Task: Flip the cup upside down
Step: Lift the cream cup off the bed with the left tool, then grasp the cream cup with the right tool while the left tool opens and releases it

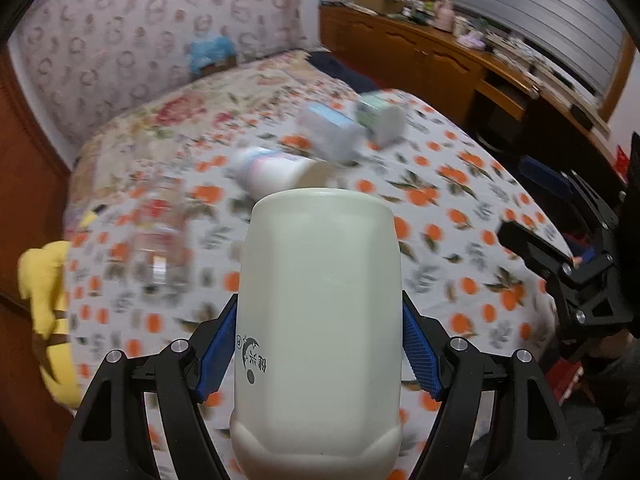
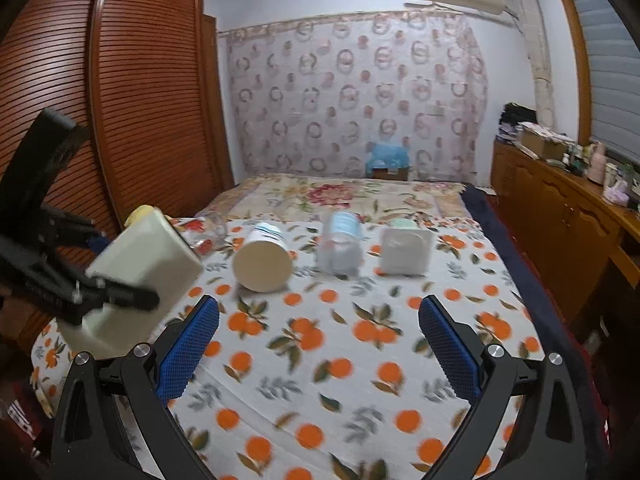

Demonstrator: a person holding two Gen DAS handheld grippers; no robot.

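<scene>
A tall pale cream cup with a small dark logo fills the middle of the left wrist view. My left gripper is shut on it, a blue pad on each side, and holds it in the air above the bed. In the right wrist view the same cup hangs tilted at the left, in the left gripper. My right gripper is open and empty over the orange-print bedspread.
On the bed lie a white paper cup on its side, a clear plastic cup, a white square container and a glass. A wooden wardrobe stands left, a cluttered sideboard right. A yellow plush lies beside the bed.
</scene>
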